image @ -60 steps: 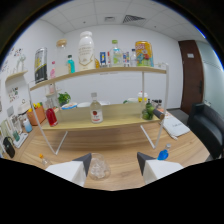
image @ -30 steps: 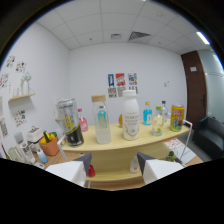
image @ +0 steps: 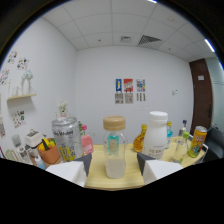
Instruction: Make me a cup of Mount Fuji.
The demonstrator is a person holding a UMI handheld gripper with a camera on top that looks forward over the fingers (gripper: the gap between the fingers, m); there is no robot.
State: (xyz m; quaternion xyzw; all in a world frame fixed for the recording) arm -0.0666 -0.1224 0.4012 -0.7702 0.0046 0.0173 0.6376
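claw (image: 114,166) open around a cork-lidded clear bottle (image: 114,148), white powder in its bottom, gaps either side.

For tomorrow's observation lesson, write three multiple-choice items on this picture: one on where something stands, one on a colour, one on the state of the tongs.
1. Where does the jar with the tan lid stand?
A. Between the two tongs fingers, on the wooden shelf
B. On the floor
C. On top of the white bottle

2. What colour is the large bottle right of that jar?
A. Red
B. White
C. Black

3. What state are the tongs in?
A. Shut on the jar
B. Shut on nothing
C. Open, the jar between the fingers with gaps at both sides

Answers:
1 A, the jar rests on the shelf with a finger at each side.
2 B, its body and cap show white.
3 C, neither finger touches the jar.
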